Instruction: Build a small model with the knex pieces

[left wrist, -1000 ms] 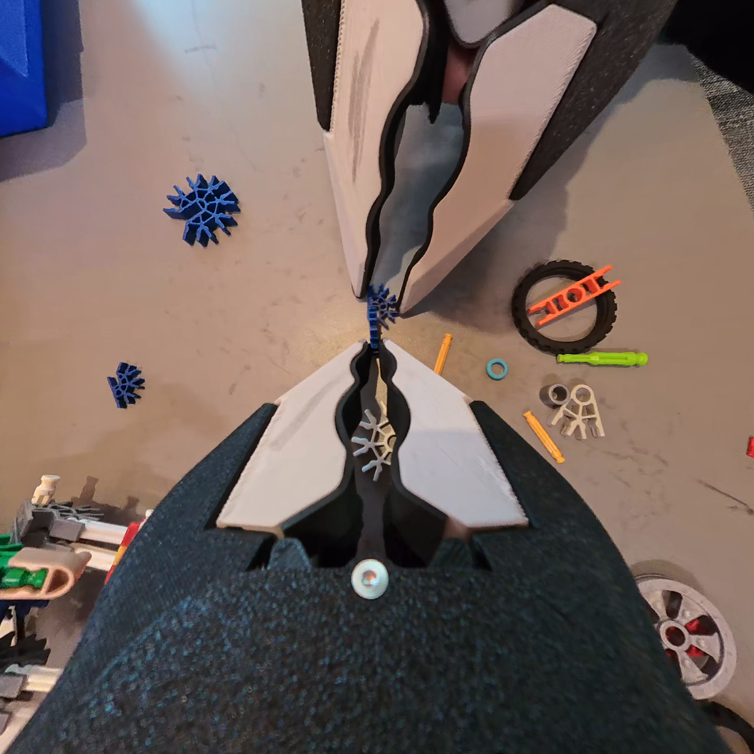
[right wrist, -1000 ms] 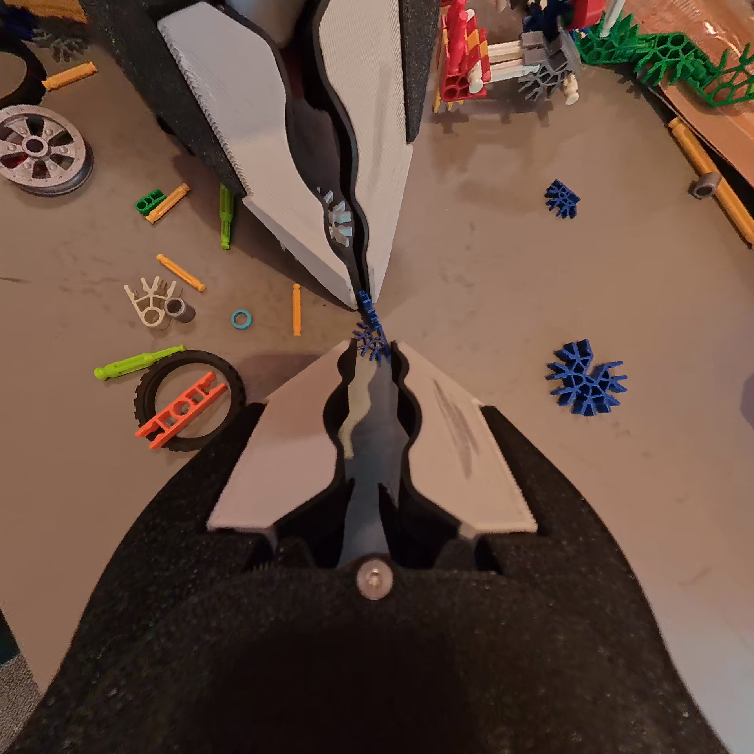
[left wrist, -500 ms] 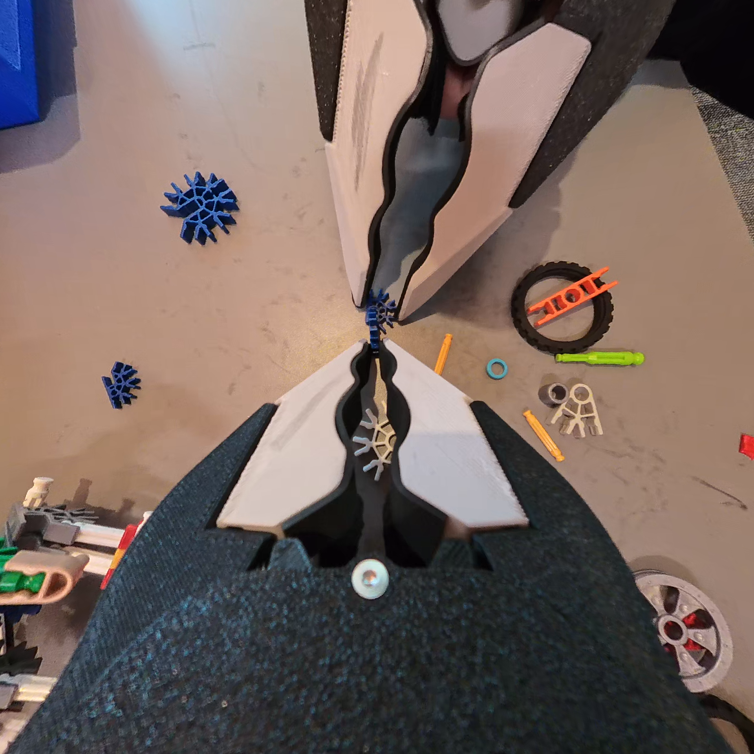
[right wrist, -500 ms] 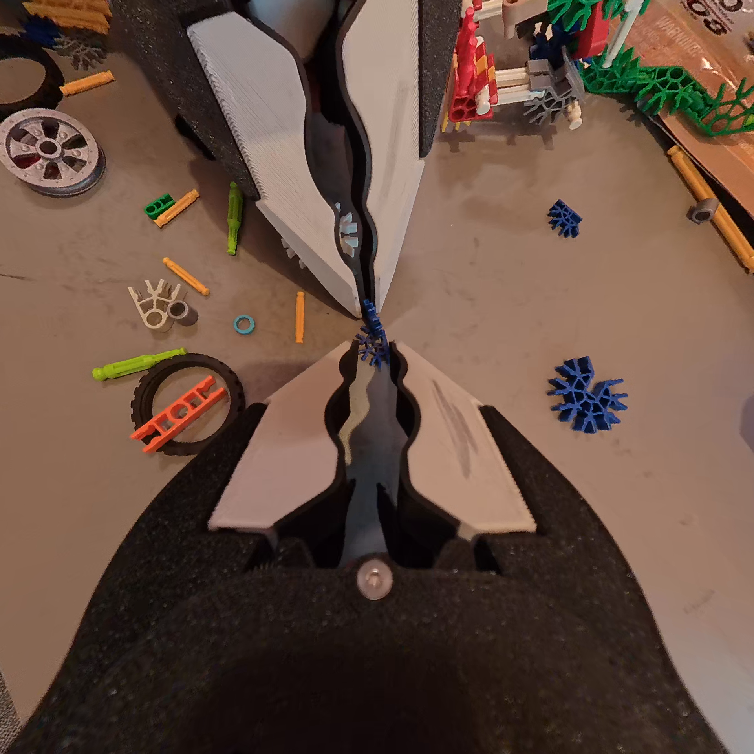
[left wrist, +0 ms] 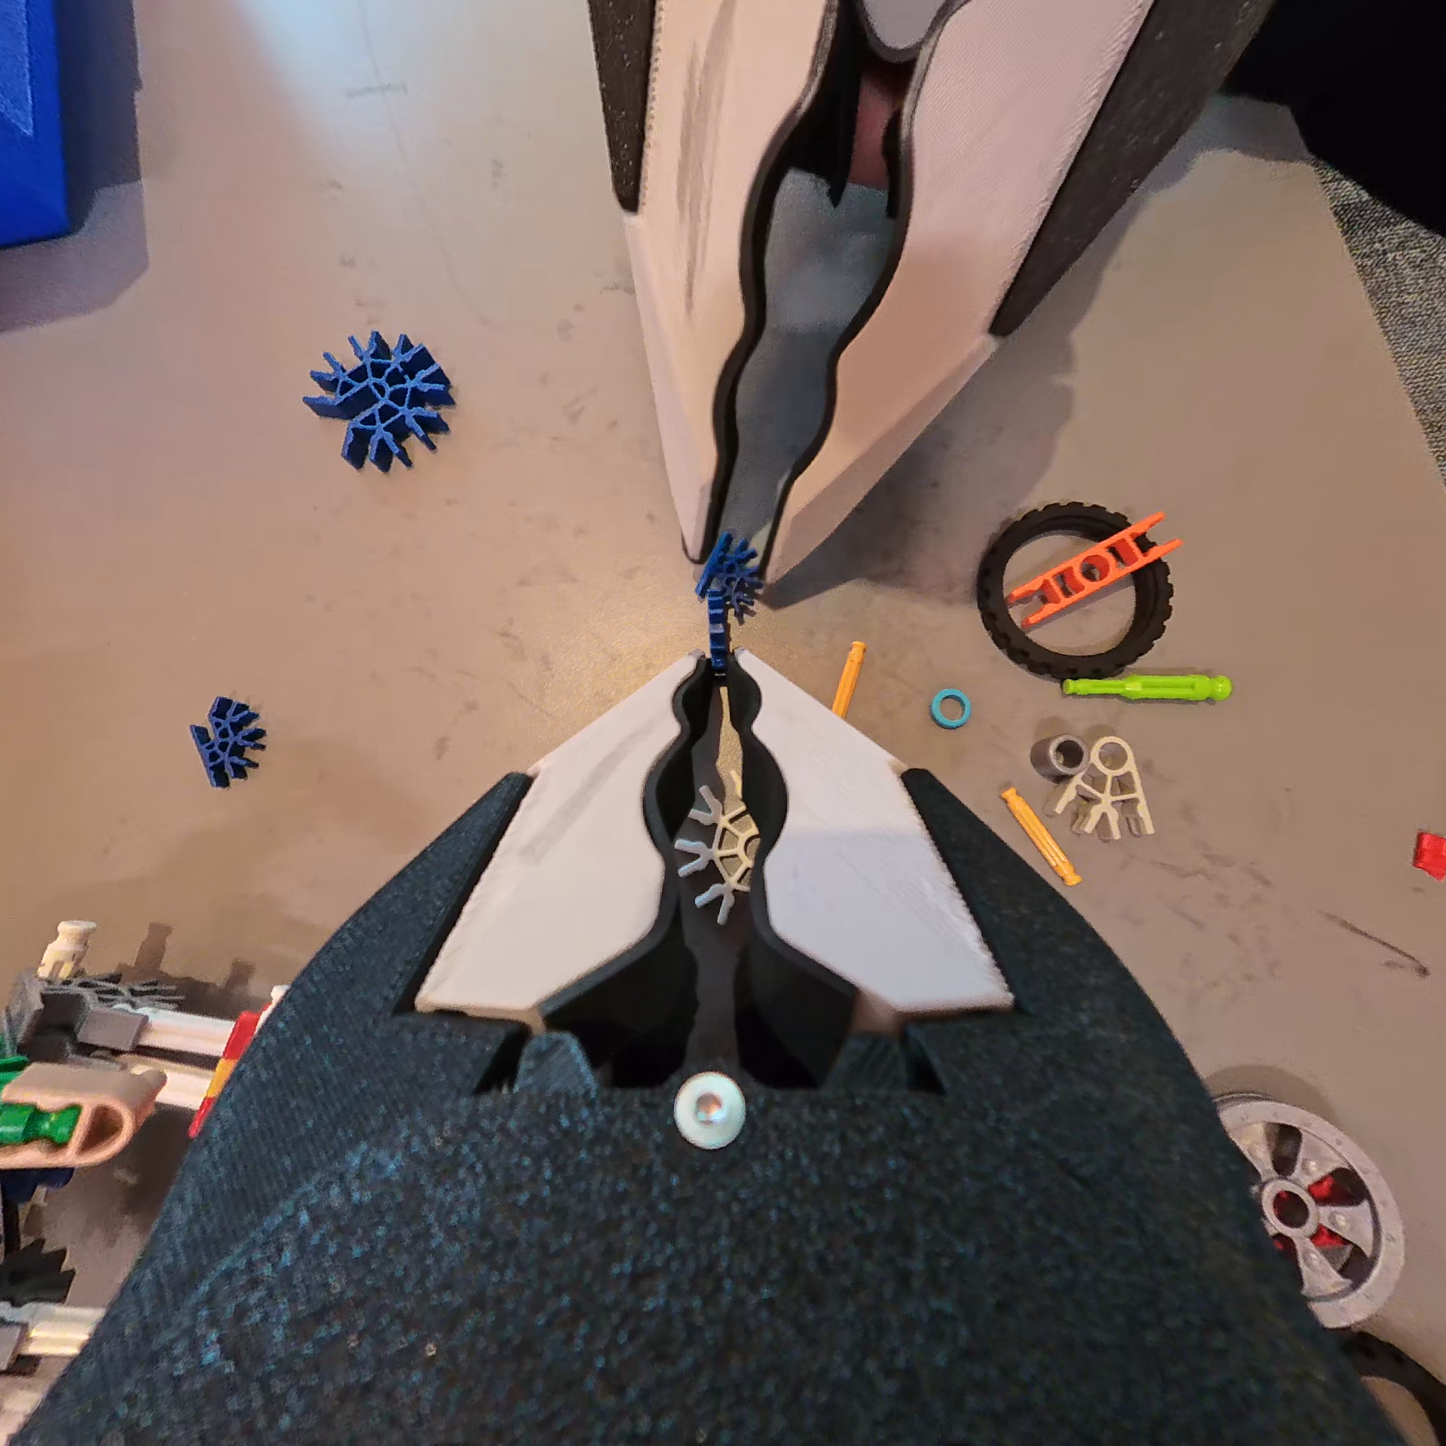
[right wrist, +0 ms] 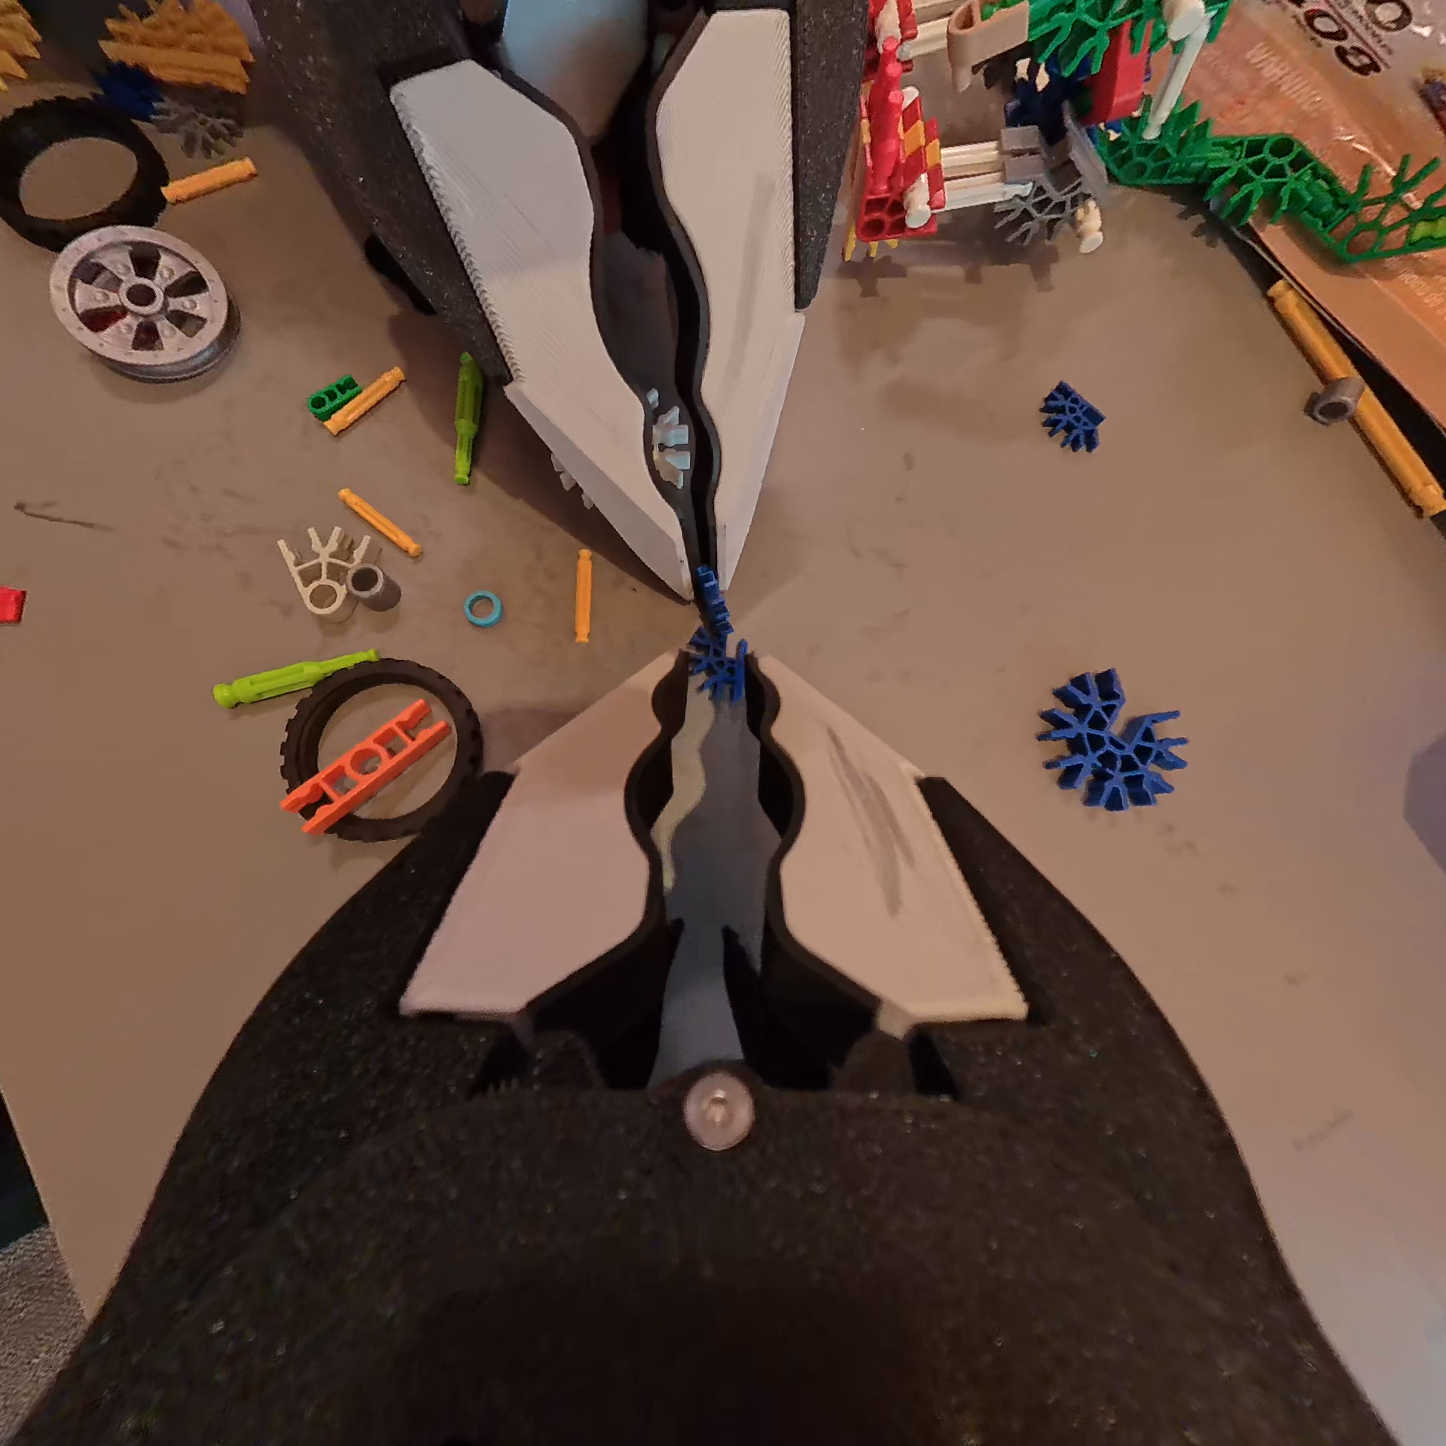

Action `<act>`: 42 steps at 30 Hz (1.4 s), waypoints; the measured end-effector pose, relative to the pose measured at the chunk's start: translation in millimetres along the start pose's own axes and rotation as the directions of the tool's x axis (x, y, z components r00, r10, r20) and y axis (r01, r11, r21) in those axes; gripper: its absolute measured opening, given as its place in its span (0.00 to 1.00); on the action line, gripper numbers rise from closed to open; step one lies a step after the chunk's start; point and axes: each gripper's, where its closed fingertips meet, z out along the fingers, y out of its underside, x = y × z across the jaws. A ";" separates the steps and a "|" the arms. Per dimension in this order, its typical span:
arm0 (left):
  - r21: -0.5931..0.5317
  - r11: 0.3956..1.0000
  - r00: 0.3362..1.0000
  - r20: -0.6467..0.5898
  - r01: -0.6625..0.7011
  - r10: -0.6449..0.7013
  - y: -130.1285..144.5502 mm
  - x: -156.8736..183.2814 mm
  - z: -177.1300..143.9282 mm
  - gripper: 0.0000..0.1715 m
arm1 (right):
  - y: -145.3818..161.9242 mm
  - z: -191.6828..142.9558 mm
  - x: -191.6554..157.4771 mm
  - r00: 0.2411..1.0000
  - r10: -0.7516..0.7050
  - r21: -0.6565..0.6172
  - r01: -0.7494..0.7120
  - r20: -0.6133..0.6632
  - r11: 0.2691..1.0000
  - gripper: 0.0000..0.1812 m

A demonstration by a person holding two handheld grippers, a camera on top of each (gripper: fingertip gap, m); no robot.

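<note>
My left gripper (left wrist: 716,657) is shut on a small blue connector (left wrist: 715,632) seen edge-on at its tips. My right gripper (right wrist: 716,665) is shut on a second small blue snowflake connector (right wrist: 718,667). The two grippers meet tip to tip just above the table. The two blue pieces touch at a right angle between them. In the left wrist view the right gripper (left wrist: 731,557) comes in from the top with its blue piece (left wrist: 733,580). In the right wrist view the left gripper (right wrist: 704,580) comes in from the top. A pale grey snowflake connector (left wrist: 724,845) shows through the gap between my left fingers.
On the table lie a large blue connector (left wrist: 381,399), a small blue one (left wrist: 228,739), a black tyre (left wrist: 994,602) with an orange piece (left wrist: 1091,577), a green rod (left wrist: 1146,687), yellow rods and a grey wheel hub (left wrist: 1314,1213). A built model (right wrist: 1017,156) and cardboard (right wrist: 1330,117) stand beyond. The tips of both grippers are at nearly the same place. From either gripper's tips it is about 10 cm to the green rod (left wrist: 1146,687). The right camera catches it too, in the right wrist view (right wrist: 294,673).
Both grippers stay shut and tip to tip with the blue pieces touching. The right wrist view has shifted slightly, so the loose parts sit a little farther right and lower in it.
</note>
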 end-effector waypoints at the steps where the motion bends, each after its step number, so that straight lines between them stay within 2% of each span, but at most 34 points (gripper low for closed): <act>1: 0.000 1.000 1.000 -0.001 0.001 -0.001 0.0 0.1 0.0 0.01 | 0.8 -0.6 0.2 1.000 -0.007 -0.007 0.007 -0.003 1.000 0.08; 7: 0.001 1.000 1.000 -0.005 0.003 -0.003 0.0 0.0 0.0 0.01 | 7.2 3.9 1.9 1.000 -0.012 -0.050 0.012 0.004 0.999 0.10; 12: 0.002 1.000 1.000 -0.007 0.004 -0.004 0.2 -0.2 0.0 0.01 | 6.1 5.0 0.8 1.000 -0.027 -0.044 0.027 0.013 0.999 0.07; 27: -0.002 1.000 1.000 -0.029 -0.006 0.006 1.0 0.6 -0.9 0.01 | 8.0 2.4 -4.0 0.997 -0.063 -0.023 0.064 0.048 0.998 0.06; 42: 0.009 0.997 0.993 -0.092 -0.074 0.074 1.3 10.0 -1.7 0.01 | 4.0 5.0 -15.2 0.988 -0.105 0.015 0.104 0.116 0.994 0.06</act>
